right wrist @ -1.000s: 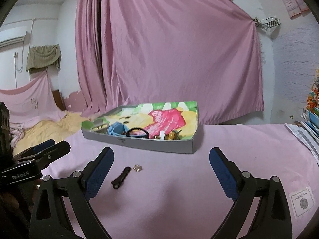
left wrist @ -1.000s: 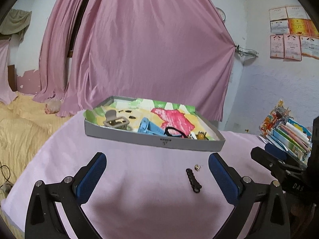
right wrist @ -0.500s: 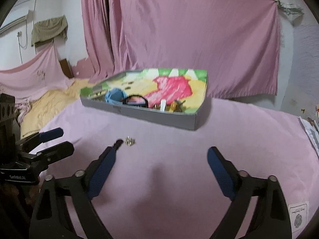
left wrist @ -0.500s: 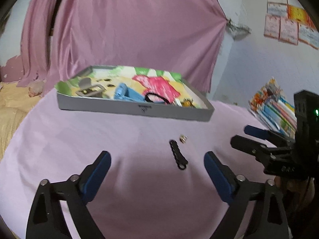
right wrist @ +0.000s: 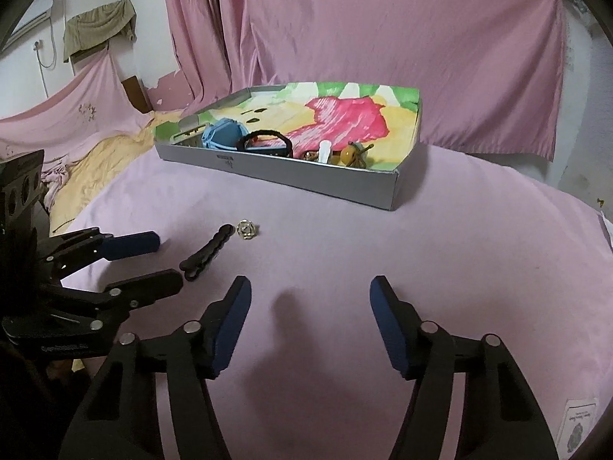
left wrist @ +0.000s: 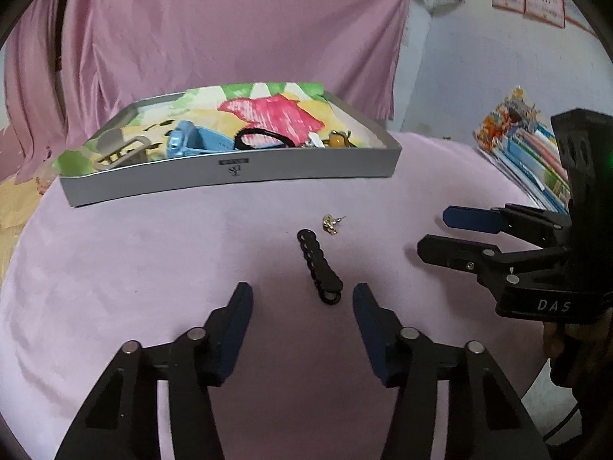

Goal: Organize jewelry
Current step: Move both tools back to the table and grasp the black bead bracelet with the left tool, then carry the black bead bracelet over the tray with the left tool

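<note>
Left wrist view: the left gripper (left wrist: 302, 299) is low over a pink surface (left wrist: 134, 268), jaws open and empty, with the near end of a black clip (left wrist: 320, 266) lying flat just ahead, between the fingertips but touching neither. The clip is a slim bar with a scalloped edge; its long axis runs away from the camera, leaning slightly left at the far end, where a small gold earring (left wrist: 331, 225) lies just beside it, with its post pointing right. Behind them sits a grey tray (left wrist: 237, 176) lined with bright paper, already holding a blue clip (left wrist: 191, 143), a black band (left wrist: 264, 138), a beige clip (left wrist: 118, 151) and an amber piece (left wrist: 337, 140). The right gripper (left wrist: 431, 232) hovers at the right edge, jaws apart, holding nothing. Right wrist view: the right gripper (right wrist: 310, 299) faces bare surface (right wrist: 421, 249), jaws wide and empty. The black clip (right wrist: 208, 253) lies to the left, its axis slanting from near-left to far-right, with the earring (right wrist: 247, 228) at its far end. The left gripper (right wrist: 168, 260) has one fingertip beside the clip's near end. The tray (right wrist: 306, 180) stands beyond. Judging by this, most pieces are sorted; the clip and earring remain outside, neither yet gripped
</note>
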The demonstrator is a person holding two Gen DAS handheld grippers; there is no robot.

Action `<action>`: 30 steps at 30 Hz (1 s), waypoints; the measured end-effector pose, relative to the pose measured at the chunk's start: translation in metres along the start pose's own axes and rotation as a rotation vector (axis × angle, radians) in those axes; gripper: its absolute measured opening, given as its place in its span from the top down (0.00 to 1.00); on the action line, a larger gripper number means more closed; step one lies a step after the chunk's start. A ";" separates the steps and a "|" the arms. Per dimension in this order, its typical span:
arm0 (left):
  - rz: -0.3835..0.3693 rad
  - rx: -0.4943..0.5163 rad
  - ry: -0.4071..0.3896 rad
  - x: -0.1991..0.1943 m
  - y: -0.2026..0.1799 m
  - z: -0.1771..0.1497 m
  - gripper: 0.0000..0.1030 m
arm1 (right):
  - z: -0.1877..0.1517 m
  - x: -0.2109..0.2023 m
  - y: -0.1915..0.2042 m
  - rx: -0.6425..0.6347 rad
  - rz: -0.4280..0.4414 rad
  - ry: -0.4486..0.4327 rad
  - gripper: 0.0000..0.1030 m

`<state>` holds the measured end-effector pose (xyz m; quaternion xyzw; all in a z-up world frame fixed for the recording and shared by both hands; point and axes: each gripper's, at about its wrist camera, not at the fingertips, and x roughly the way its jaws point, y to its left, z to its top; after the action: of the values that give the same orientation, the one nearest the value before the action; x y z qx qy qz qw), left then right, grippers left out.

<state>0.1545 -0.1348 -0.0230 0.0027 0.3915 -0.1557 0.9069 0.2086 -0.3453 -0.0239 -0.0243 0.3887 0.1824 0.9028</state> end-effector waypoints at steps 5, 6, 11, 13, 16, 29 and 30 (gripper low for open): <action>0.006 0.036 0.023 0.008 -0.005 0.008 0.67 | 0.003 0.008 0.000 0.004 0.010 0.031 0.54; 0.007 0.043 0.029 0.010 -0.006 0.010 0.69 | 0.003 0.009 0.000 0.006 0.014 0.036 0.55; 0.029 0.070 0.049 0.016 -0.009 0.017 0.86 | 0.005 0.015 0.003 0.002 0.018 0.058 0.57; 0.023 0.059 0.057 0.019 -0.006 0.020 0.86 | 0.006 0.017 0.005 -0.004 0.018 0.061 0.57; 0.028 0.032 0.060 0.021 0.000 0.024 0.86 | 0.009 0.020 0.007 -0.008 0.020 0.065 0.57; 0.043 -0.052 0.061 0.027 0.032 0.036 0.86 | 0.029 0.039 0.032 -0.069 0.044 0.094 0.64; 0.040 -0.057 0.061 0.027 0.034 0.036 0.86 | 0.030 0.040 0.034 -0.075 0.045 0.096 0.64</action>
<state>0.2073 -0.1142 -0.0207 -0.0103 0.4230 -0.1260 0.8973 0.2432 -0.2957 -0.0284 -0.0582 0.4248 0.2159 0.8772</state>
